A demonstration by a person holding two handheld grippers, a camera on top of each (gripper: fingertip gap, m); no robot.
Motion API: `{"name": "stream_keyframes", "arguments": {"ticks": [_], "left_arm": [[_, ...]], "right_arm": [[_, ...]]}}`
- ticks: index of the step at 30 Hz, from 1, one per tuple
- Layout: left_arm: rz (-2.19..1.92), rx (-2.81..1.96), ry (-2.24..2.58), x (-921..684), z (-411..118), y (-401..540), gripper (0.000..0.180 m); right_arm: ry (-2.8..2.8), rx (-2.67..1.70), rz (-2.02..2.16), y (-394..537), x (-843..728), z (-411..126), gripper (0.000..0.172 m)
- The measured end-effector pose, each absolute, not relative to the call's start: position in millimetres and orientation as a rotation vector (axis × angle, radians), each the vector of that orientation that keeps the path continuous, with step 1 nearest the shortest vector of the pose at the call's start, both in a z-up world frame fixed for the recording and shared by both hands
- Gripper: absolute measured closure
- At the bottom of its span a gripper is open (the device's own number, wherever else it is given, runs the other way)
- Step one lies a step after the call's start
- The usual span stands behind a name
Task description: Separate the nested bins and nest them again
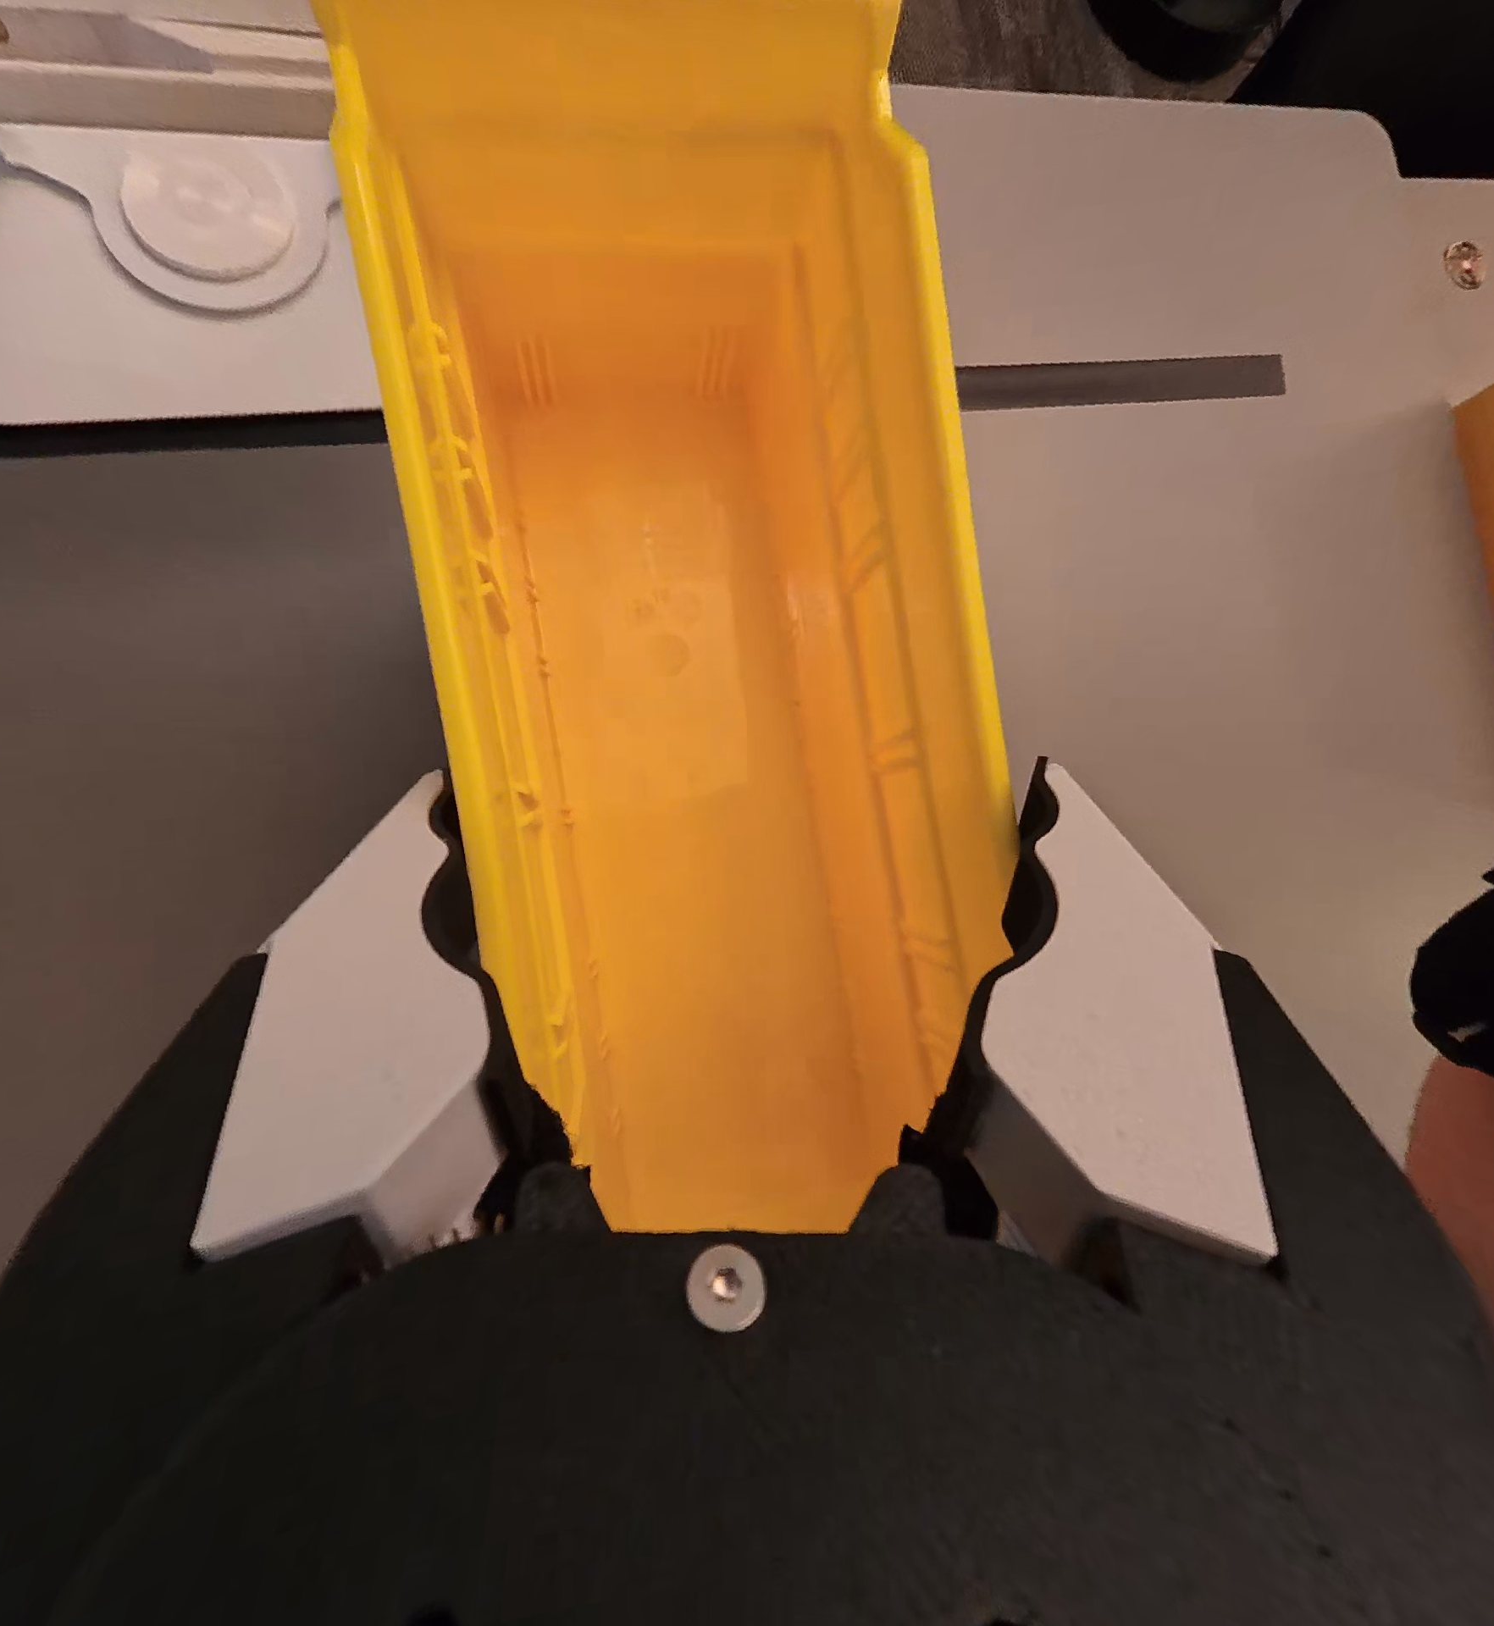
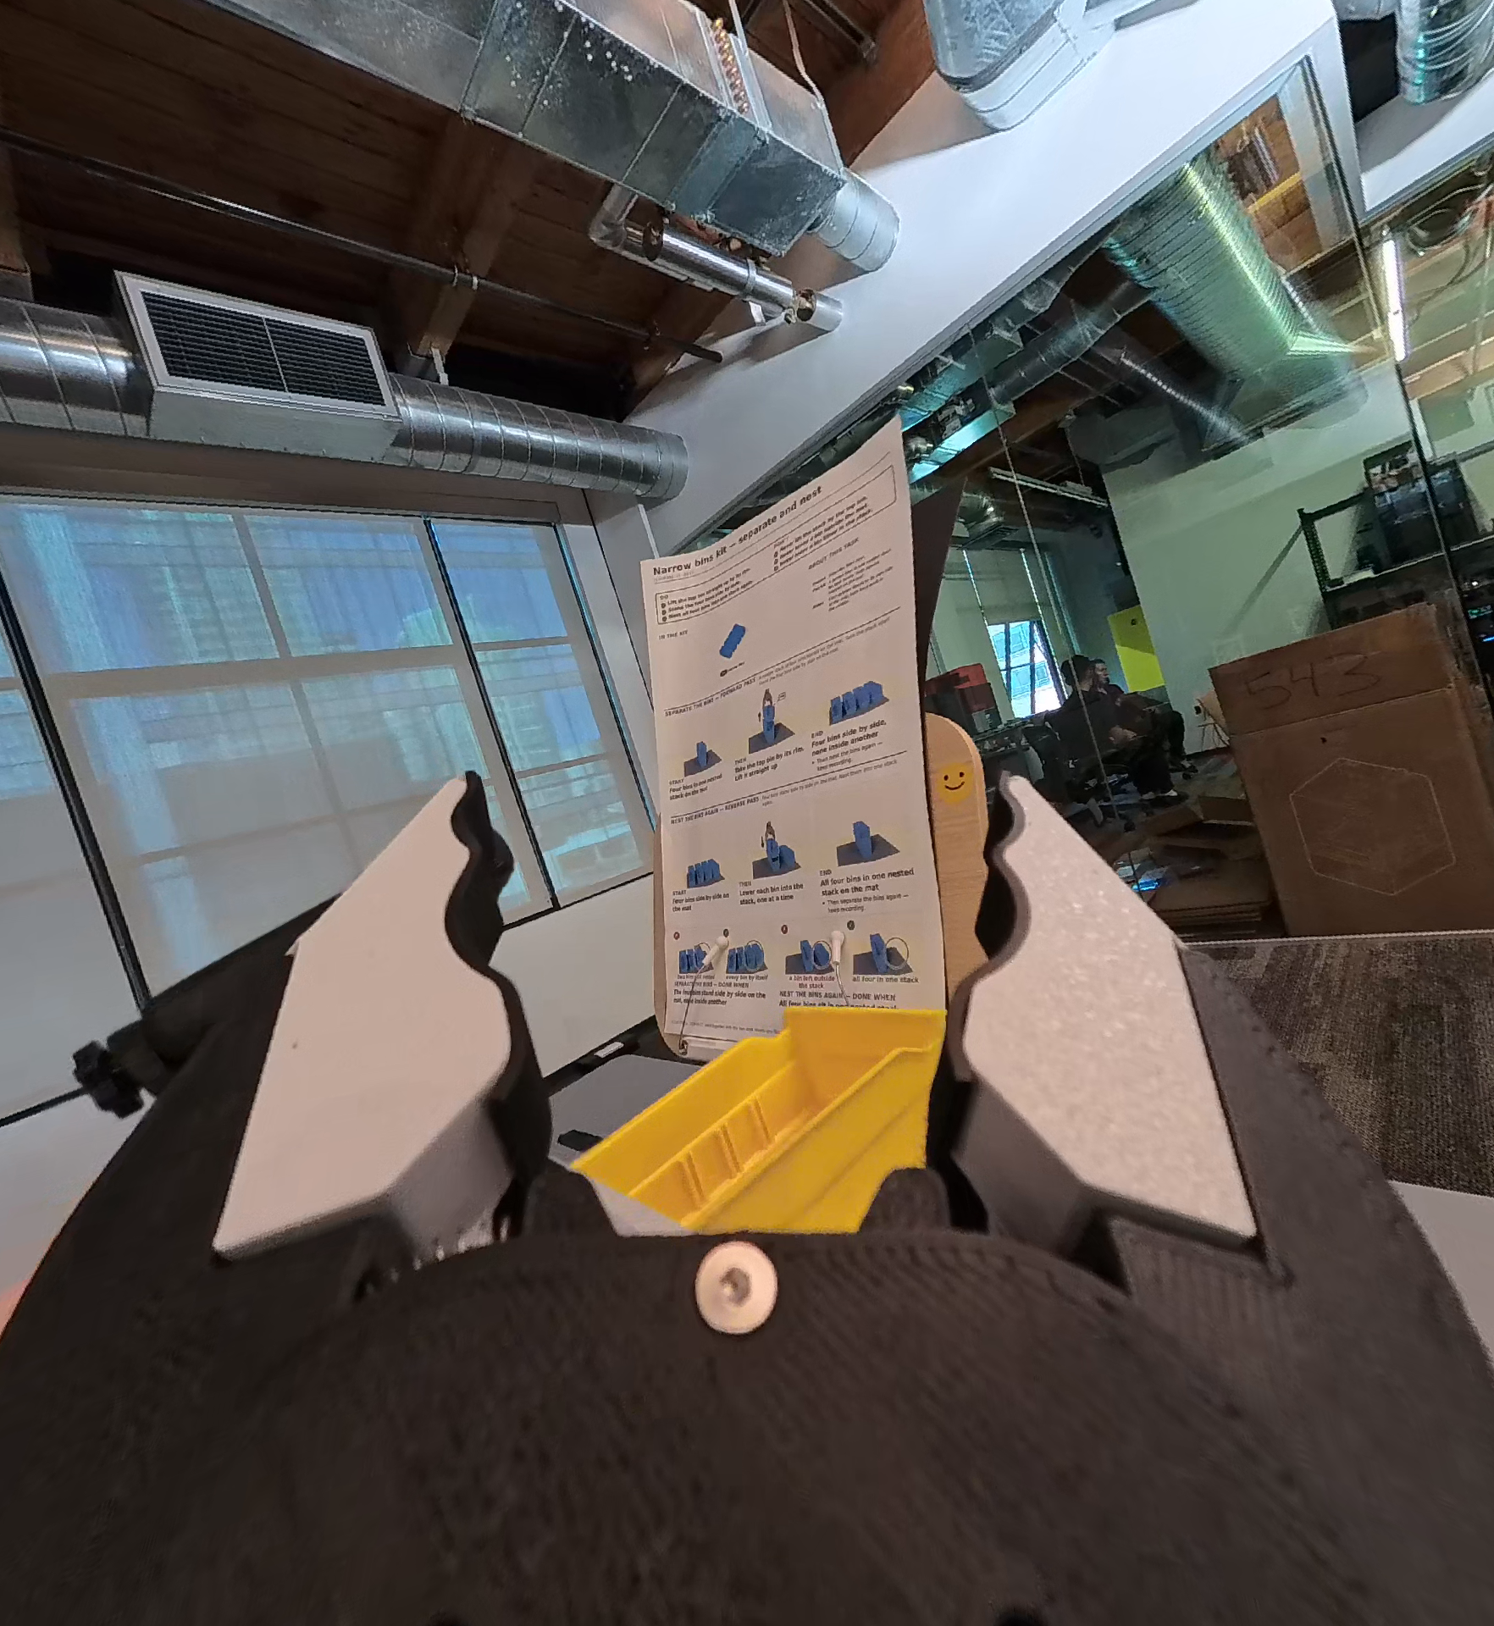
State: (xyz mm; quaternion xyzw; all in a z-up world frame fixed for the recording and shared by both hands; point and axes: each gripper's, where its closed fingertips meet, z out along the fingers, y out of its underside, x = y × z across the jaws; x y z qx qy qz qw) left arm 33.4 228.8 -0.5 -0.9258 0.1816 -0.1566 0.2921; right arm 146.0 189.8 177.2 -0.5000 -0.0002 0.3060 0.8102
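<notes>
The left wrist view is dim, warm-toned and slightly smeared by motion blur. The right wrist view is brighter, lit by daylight through the windows (image 2: 242, 704), with wide-angle bending of straight lines toward its edges.

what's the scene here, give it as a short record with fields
setting: grey table top with a white board lying on it
left gripper: jaws wide, closed on a yellow bin; both pads sit against its long side walls
held bin: long, narrow, open side facing the camera, nothing inside
right gripper: jaws wide, tilted up toward the ceiling, nothing between the fingertips
second yellow bin: low between the right fingers near the palm; grasp cannot be told
backdrop: printed instruction sheet on a wooden stand, windows, ceiling ducts
</notes>
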Motion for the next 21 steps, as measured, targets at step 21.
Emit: {"name": "stream_keyframes", "arguments": {"ticks": [21], "left_arm": [[-0.583, -2.479, 0.563, 39, -13, 223, 0.044]], "right_arm": [[-0.003, -1.146, 0.633, 207, 146, 158, 0.06]]}}
